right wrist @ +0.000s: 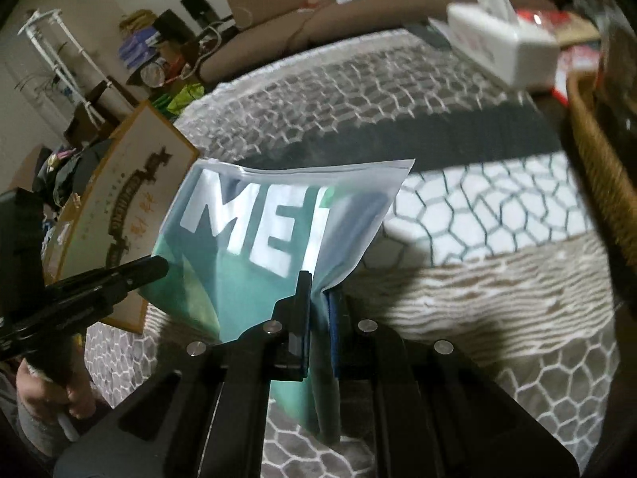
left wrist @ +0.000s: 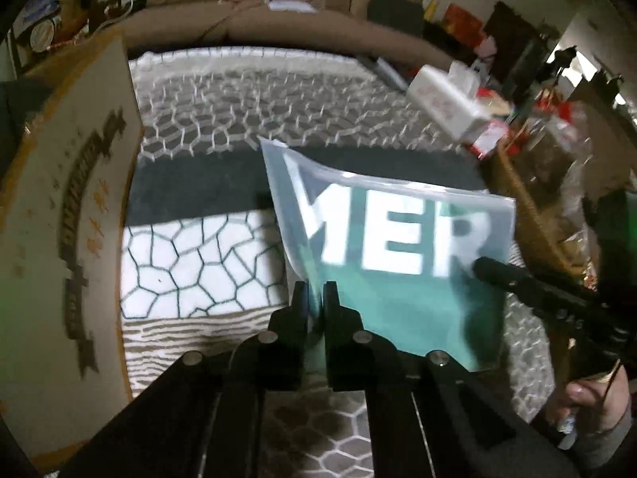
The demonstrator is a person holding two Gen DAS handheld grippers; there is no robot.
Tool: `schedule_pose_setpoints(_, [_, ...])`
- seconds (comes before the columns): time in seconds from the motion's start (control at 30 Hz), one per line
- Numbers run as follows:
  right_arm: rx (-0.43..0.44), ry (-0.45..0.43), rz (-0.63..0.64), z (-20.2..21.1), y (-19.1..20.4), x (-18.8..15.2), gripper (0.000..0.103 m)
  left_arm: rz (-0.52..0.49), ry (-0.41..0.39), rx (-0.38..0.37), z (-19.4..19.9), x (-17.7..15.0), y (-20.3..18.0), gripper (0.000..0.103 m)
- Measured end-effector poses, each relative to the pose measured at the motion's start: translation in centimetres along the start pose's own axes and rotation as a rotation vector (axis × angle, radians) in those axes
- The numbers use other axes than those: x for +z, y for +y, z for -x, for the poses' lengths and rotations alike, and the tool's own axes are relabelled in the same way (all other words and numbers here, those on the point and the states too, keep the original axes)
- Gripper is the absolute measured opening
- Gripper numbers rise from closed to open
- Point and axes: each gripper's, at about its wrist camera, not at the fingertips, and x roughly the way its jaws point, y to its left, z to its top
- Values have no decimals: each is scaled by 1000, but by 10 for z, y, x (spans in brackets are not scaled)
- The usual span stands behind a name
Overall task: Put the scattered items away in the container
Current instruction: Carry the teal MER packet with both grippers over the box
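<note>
Both grippers' fingers (left wrist: 332, 298) clamped on bag (left wrist: 398, 239)

I am reading big white capitals on the frosted plastic bag (left wrist: 398, 247), printed on the green folded thing inside it. From the left wrist camera they are showing as "MER", the first letter cut off at the bag's edge; from the right wrist camera I am getting "ME" and part of a third letter. The cardboard box (left wrist: 71, 215) is carrying a dark ribbon-shaped banner and small orange characters, all too blurred to read. The white tissue box (left wrist: 446, 103) is showing faint red print that I cannot make out.
</note>
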Motion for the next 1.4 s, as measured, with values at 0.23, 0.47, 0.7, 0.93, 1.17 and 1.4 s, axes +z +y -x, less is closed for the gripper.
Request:
schedule_pose_setpoints(0.23, [14, -68, 64, 43, 47, 25, 8, 10, -92, -22, 64, 21, 10, 6])
schedule_pose_setpoints(0.47, [102, -116, 204, 70, 150, 63, 8, 38, -208, 36, 159, 35, 66, 6])
schedule_pose_setpoints(0.7, [225, -84, 294, 29, 272, 77, 8, 107, -217, 185, 212, 28, 164, 6])
schedule_pose_setpoints(0.93, [242, 39, 329, -51, 337, 60, 8, 209, -133, 277, 197, 10, 249, 7])
schedule_pose_setpoints(1.17, [207, 94, 304, -84, 327, 54, 8, 236, -70, 314, 187, -2, 282, 7])
schedule_pose_setpoints(1.4, [193, 133, 339, -99, 324, 51, 9, 222, 1, 366, 180, -11, 286, 10])
